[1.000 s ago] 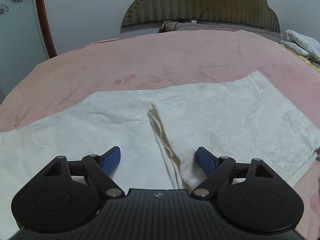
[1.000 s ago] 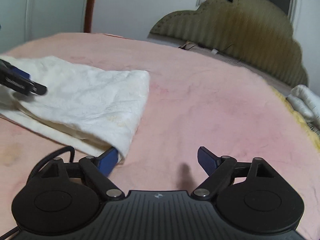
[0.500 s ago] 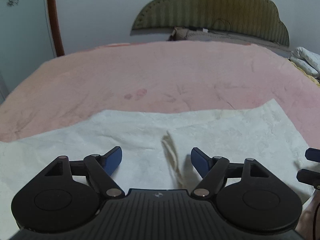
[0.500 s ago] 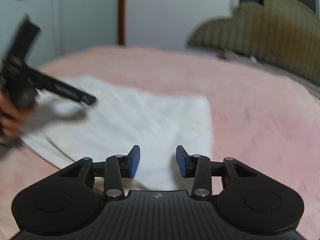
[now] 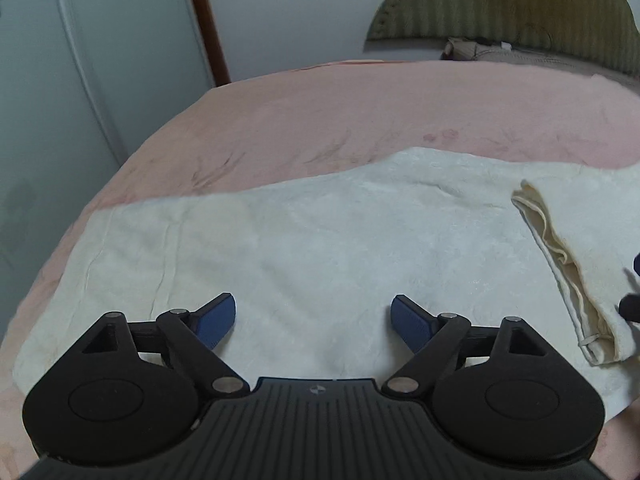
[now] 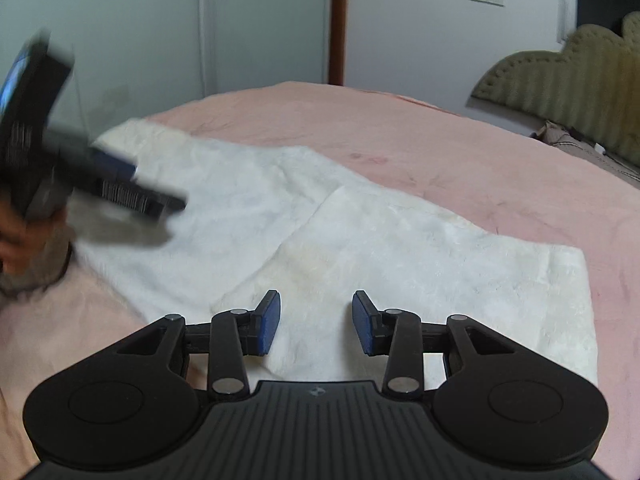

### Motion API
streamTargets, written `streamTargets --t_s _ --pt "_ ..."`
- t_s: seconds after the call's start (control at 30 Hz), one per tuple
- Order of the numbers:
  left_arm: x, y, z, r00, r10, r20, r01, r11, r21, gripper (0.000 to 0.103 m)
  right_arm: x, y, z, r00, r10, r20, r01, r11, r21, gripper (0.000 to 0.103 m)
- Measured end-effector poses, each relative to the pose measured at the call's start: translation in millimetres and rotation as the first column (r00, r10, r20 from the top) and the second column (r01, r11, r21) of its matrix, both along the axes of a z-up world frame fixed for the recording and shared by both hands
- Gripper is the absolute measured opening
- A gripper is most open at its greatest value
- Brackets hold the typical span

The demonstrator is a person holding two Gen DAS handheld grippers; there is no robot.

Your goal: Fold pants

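White pants (image 5: 328,240) lie flat on the pink bed (image 5: 360,112), partly folded: one end is doubled over, with its layered edge (image 5: 560,256) at the right of the left wrist view. My left gripper (image 5: 313,322) is open and empty, low over the unfolded leg part. My right gripper (image 6: 316,322) is open part way and empty, above the near edge of the folded section (image 6: 420,256). The left gripper also shows blurred in the right wrist view (image 6: 120,188), over the far left of the pants (image 6: 224,216).
A green padded headboard (image 5: 500,12) stands at the far right of the bed. A pale wardrobe door (image 5: 60,80) and a brown wooden post (image 5: 208,24) stand to the left. The bed's left edge (image 5: 120,176) curves down close to the pants' end.
My left gripper has swung left along the pants, from the folded edge to the unfolded leg. My right gripper has turned left over the folded section, and its jaws have narrowed from wide open.
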State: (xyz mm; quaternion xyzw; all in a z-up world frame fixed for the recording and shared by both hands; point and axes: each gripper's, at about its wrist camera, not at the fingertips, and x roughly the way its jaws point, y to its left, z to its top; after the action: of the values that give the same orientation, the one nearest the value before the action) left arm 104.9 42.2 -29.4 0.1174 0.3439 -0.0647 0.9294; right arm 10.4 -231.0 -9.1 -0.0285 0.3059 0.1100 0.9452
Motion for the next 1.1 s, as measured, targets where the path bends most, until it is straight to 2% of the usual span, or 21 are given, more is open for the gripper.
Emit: streamTargets --t_s 0.07,0.1,0.2,0.23,0.3,0.37,0.47,0.57,0.67,0.77,0.83,0.9,0.97,1.03,1.1 --pt "-8 12 5 1.0 -0.012 0.005 0.013 0.997 -0.079 0.09 -4 8 7 0.999 0.039 0.038 -0.039 0.999 -0.008 0.039" --pt "-8 14 5 1.0 -0.005 0.002 0.005 0.996 -0.088 0.092 -4 13 8 0.998 0.058 0.039 -0.057 0.998 -0.01 0.039" --pt "-6 18 -4 1.0 0.002 -0.018 -0.003 0.999 -0.038 0.093 10 22 -8 0.995 0.096 -0.032 -0.098 0.994 -0.042 0.039" --pt "-10 22 -2 1.0 0.01 -0.009 -0.01 0.999 -0.046 0.09 12 23 -11 0.995 0.092 -0.029 -0.092 0.995 -0.029 0.039" --pt "-17 34 7 1.0 0.016 -0.004 -0.016 0.995 -0.097 0.091 14 29 -5 0.997 0.079 -0.023 -0.08 0.997 -0.025 0.042" --pt "-26 52 18 0.999 0.044 0.006 -0.042 0.987 -0.157 0.092 12 40 7 0.992 0.121 0.025 -0.12 0.992 -0.033 0.042" --pt "-39 85 32 0.992 0.126 0.006 -0.121 0.963 -0.24 0.092 9 75 20 0.967 0.241 0.084 -0.234 0.969 -0.084 0.041" --pt "-49 126 40 0.972 0.23 -0.052 -0.234 0.913 -0.335 0.092 6 118 19 0.916 0.388 0.105 -0.367 0.914 -0.171 0.041" --pt "-61 170 42 0.938 0.315 -0.143 -0.345 0.824 -0.449 0.092 4 154 12 0.863 0.496 0.09 -0.469 0.856 -0.22 0.041" --pt "-68 211 32 0.898 0.356 -0.256 -0.439 0.703 -0.56 0.092 3 184 1 0.818 0.572 0.071 -0.529 0.794 -0.298 0.041" --pt "-68 230 23 0.884 0.346 -0.315 -0.467 0.618 -0.633 0.092 4 203 -9 0.799 0.599 0.056 -0.544 0.758 -0.36 0.041" --pt "-67 240 19 0.881 0.332 -0.336 -0.47 0.538 -0.7 0.095 5 218 -18 0.788 0.613 0.06 -0.534 0.728 -0.43 0.041" --pt "-62 242 16 0.891 0.301 -0.34 -0.451 0.491 -0.745 0.098 5 232 -23 0.774 0.627 0.087 -0.513 0.702 -0.495 0.041" --pt "-53 243 11 0.899 0.255 -0.357 -0.436 0.424 -0.794 0.099 8 247 -28 0.762 0.639 0.102 -0.49 0.673 -0.555 0.04" --pt "-45 239 4 0.906 0.219 -0.362 -0.42 0.363 -0.832 0.101 11 259 -32 0.745 0.659 0.108 -0.477 0.638 -0.604 0.032"
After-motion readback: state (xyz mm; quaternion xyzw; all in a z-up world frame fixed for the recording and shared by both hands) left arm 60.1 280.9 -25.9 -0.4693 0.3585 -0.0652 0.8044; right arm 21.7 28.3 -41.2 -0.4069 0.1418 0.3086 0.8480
